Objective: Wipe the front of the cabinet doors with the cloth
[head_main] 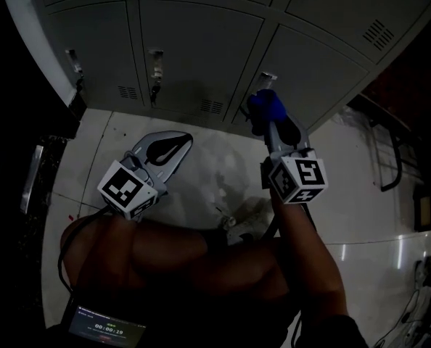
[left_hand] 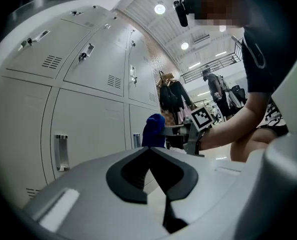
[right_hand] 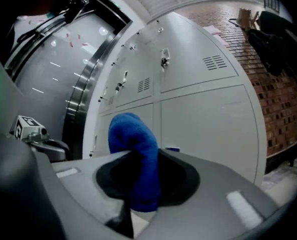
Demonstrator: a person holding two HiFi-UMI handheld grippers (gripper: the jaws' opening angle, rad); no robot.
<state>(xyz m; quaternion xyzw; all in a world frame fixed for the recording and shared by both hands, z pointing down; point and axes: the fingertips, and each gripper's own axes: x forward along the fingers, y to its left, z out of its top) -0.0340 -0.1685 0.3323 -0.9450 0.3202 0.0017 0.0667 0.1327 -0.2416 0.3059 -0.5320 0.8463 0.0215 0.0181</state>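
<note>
Clearly the blue cloth (right_hand: pixel 135 156) is the thing to watch: it sits pinched between the jaws of the right gripper (right_hand: pixel 138 184), folded over so that a rounded hump stands proud of the fingertips and a shorter tail hangs down between the pads. It looks like thick, fluffy terry, so I judge it light, soft and springy, unlikely to slip on the painted metal but apt to bunch up or drag out of the pinch if pushed hard. The hold deep across the fold seems the right one, since it leaves a padded pad of cloth in front to meet the door.

From the head view, the cloth (head_main: pixel 265 107) is held up to a bottom-row door of the grey cabinet doors (head_main: pixel 194 46), just beside that door's handle (head_main: pixel 266 79); whether it actually touches the panel I cannot tell. The handle is something the cloth could snag on.

Further out, the left gripper (head_main: pixel 162 149) hangs lower and to the side, over the pale floor (head_main: pixel 208 158), well clear of the doors. Its jaws are pressed together with nothing between them, as the left gripper view shows.
</note>
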